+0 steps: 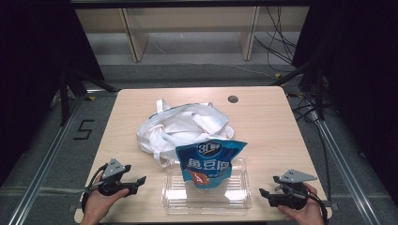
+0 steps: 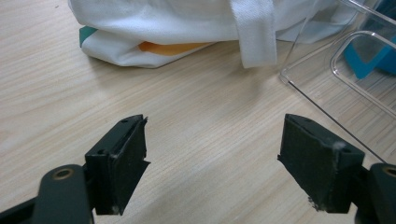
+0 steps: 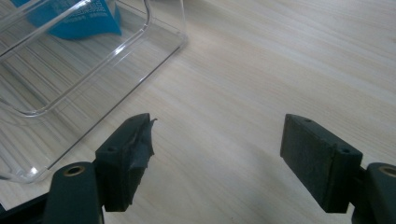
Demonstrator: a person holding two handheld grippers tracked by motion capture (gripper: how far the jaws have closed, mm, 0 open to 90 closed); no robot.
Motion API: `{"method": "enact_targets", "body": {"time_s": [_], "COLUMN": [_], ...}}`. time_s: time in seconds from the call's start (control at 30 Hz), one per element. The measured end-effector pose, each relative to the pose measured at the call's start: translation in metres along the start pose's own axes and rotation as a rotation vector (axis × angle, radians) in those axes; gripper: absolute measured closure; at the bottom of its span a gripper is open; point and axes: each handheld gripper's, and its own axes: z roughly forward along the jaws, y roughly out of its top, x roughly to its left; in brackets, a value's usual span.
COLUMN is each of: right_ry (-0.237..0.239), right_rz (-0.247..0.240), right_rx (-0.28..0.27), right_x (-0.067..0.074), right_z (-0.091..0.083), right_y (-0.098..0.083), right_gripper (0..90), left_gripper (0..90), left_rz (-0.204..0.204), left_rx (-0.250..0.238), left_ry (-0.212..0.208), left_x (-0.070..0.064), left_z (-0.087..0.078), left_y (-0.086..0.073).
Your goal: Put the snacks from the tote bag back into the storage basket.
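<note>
A crumpled white cloth tote bag (image 1: pixel 183 127) lies mid-worktop (image 1: pixel 263 122), at twelve o'clock from the clear plastic tray (image 1: pixel 206 197), its fabric touching the tray's far rim. The left gripper (image 1: pixel 141 180) at nine o'clock of the tray and the right gripper (image 1: pixel 264 193) at three o'clock both stand wide apart and hold nothing, resting near the worktop with bare wood between each and the tray. In the tray a blue snack pouch (image 1: pixel 210 161) stands upright.
</note>
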Motion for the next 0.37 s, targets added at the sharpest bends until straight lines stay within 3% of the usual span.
{"method": "enact_targets", "body": {"time_s": [0.07, 0.1, 0.17, 0.23, 0.33, 0.37], "right_ry": [0.012, 0.007, -0.003, -0.002, -0.001, -0.012], "right_rz": [0.002, 0.039, -0.002, 0.003, 0.008, 0.002], "right_rx": [-0.012, -0.004, -0.013, -0.01, -0.007, -0.005], "right_x": [-0.0011, 0.0018, -0.0019, -0.0034, -0.0042, -0.0044], "right_z": [0.0002, -0.0006, -0.0005, -0.0007, -0.0006, -0.0008], "right_y": [-0.0002, -0.0005, -0.0001, -0.0004, -0.0006, -0.0007], "right_gripper": [26.0, 26.0, 26.0, 26.0, 26.0, 26.0], "left_gripper": [22.2, 22.2, 22.2, 22.2, 22.2, 22.2], "left_rz": [0.001, 0.004, -0.017, -0.002, -0.021, 0.001], "left_rx": [0.002, 0.004, 0.0, 0.002, -0.009, 0.009], "left_ry": [0.001, 0.001, -0.003, -0.001, 0.002, -0.007], "left_x": [-0.0002, 0.0, -0.0006, 0.0004, -0.0011, 0.0006], "left_z": [-0.0001, -0.0002, 0.0005, 0.0003, 0.0017, 0.0006], "left_y": [0.0001, 0.0001, -0.0005, -0.0001, -0.0004, 0.0]}}
